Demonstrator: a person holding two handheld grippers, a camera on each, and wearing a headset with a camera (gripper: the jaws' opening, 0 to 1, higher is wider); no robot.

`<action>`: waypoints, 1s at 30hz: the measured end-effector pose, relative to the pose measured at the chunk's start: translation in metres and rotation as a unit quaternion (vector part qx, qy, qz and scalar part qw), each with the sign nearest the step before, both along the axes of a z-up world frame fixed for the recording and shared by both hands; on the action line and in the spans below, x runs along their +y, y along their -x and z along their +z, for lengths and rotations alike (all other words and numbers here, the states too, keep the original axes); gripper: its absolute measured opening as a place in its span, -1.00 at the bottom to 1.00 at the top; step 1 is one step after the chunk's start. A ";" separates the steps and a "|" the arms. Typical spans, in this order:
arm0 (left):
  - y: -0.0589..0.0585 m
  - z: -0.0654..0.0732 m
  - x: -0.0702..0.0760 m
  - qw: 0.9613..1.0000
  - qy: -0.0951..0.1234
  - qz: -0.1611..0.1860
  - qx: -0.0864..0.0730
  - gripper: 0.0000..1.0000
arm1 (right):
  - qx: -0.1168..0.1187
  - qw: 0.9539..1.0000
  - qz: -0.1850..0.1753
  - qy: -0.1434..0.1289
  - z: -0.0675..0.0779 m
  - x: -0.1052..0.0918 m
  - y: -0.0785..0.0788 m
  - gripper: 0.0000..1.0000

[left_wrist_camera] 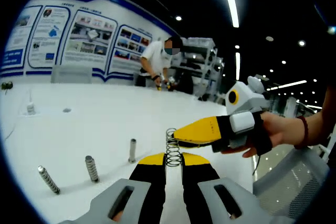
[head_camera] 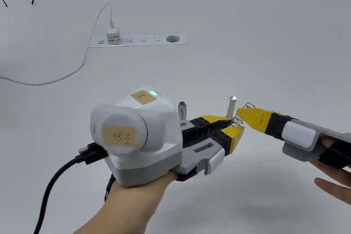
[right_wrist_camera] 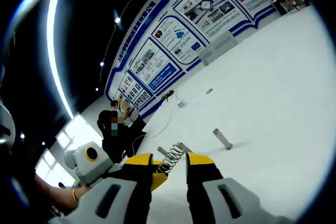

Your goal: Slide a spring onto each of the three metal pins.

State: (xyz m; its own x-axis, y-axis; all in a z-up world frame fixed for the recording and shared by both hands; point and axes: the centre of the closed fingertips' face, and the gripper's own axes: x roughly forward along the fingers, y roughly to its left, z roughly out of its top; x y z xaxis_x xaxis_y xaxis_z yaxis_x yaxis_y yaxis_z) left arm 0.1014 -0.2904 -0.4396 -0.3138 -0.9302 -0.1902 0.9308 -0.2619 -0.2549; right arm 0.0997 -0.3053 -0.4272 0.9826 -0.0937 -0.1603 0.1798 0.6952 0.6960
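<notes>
The left gripper point(head_camera: 227, 126), held by a hand point(head_camera: 129, 201) at the lower centre of the head view, has its yellow fingers point(left_wrist_camera: 152, 159) pinching the lower coils of an upright spring point(left_wrist_camera: 172, 148). The right gripper point(head_camera: 245, 113) reaches in from the right edge, its fingers point(left_wrist_camera: 202, 129) nearly pressed together and nipping the spring's top end. On the white table point(head_camera: 247, 36), a bare pin point(left_wrist_camera: 132, 150) stands left of the spring in the left gripper view, and further lower left a second pin point(left_wrist_camera: 92, 168) and a third pin point(left_wrist_camera: 48, 179) each wear a spring.
</notes>
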 end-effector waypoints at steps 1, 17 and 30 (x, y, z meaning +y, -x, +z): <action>0.001 0.001 0.001 1.000 0.002 -0.001 0.004 -0.80 | -0.014 1.000 0.005 -0.015 0.003 0.002 -0.001 -0.51; 0.004 0.011 0.008 1.000 0.022 -0.012 0.017 -0.80 | -0.038 0.997 0.014 -0.066 0.005 0.010 -0.003 -0.73; 0.004 0.001 0.012 0.999 0.001 -0.008 -0.038 -0.78 | -0.015 0.999 0.048 0.006 0.005 0.021 -0.006 -0.78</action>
State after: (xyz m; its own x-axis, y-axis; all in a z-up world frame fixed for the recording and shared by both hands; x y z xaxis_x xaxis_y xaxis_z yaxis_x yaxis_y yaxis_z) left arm 0.0972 -0.2786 -0.4388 -0.3134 -0.9254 -0.2133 0.9432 -0.2772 -0.1830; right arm 0.1061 -0.2845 -0.4221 0.9916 -0.0011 -0.1291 0.0909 0.7161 0.6920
